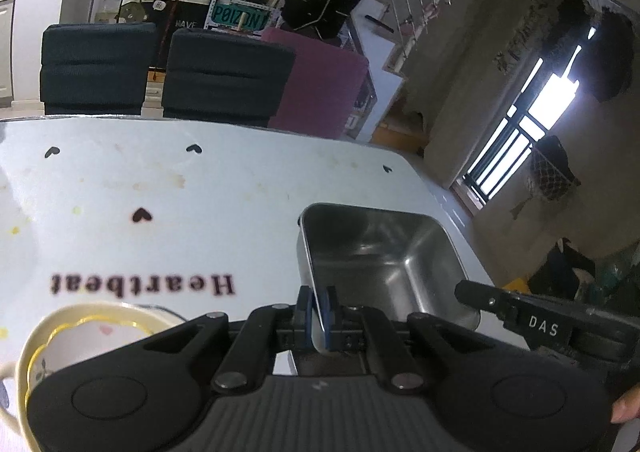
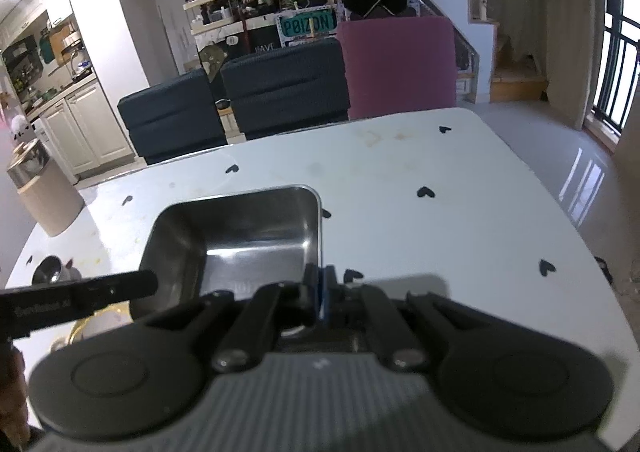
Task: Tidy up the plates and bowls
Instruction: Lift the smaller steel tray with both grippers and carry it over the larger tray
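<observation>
Both grippers point down at a slant over the white table [image 2: 460, 236]. The left gripper [image 1: 318, 312] is closed on the left rim of one steel tray [image 1: 384, 260], and the right gripper [image 2: 318, 292] is closed on the tray's right rim; so the tray hangs between them, above the table. One cream bowl [image 1: 24, 348] sits at the lower left, just beside the left gripper. Behind the table stand two dark chairs [image 2: 280, 87] and one pink chair [image 2: 400, 63].

Two dark padded chairs [image 2: 236, 103] and a maroon chair [image 2: 400, 67] stand behind the white heart-printed table [image 2: 440, 219]. Behind them, cluttered shelves [image 2: 224, 11] and a "POIZON" sign [image 2: 308, 25]. A lidded bin [image 2: 40, 187] stands beside the table.
</observation>
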`<action>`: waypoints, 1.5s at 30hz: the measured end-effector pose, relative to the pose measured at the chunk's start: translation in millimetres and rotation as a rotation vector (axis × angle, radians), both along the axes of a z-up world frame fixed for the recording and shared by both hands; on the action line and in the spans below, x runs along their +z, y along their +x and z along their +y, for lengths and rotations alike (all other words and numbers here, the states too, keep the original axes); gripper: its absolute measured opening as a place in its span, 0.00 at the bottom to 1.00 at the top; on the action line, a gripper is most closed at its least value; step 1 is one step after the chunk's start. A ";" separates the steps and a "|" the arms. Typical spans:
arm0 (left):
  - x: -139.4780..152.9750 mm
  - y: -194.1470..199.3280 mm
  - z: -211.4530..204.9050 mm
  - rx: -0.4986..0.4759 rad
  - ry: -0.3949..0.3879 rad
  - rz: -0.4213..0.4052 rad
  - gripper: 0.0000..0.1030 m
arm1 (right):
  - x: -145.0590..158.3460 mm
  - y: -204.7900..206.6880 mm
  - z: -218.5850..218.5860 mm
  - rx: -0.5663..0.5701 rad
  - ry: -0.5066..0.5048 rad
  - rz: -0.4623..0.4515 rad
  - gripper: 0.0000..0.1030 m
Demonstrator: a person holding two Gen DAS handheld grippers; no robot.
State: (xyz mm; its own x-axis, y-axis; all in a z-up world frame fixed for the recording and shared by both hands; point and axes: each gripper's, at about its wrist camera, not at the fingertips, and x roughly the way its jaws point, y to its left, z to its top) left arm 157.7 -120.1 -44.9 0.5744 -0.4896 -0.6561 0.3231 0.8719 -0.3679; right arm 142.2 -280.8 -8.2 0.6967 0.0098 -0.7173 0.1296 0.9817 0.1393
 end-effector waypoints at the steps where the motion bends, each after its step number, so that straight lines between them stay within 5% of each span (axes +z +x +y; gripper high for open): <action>1: -1.6 -2.7 0.2 -0.005 0.004 0.004 0.05 | -1.3 -2.7 0.4 0.001 -0.007 0.001 0.03; 24: -65.1 -4.3 -19.9 -0.081 0.148 0.166 0.07 | -35.8 -2.0 18.7 0.085 -0.168 0.147 0.03; 45: -81.8 -2.4 -39.1 -0.119 0.200 0.175 0.08 | -62.8 10.3 10.7 0.071 -0.237 0.261 0.03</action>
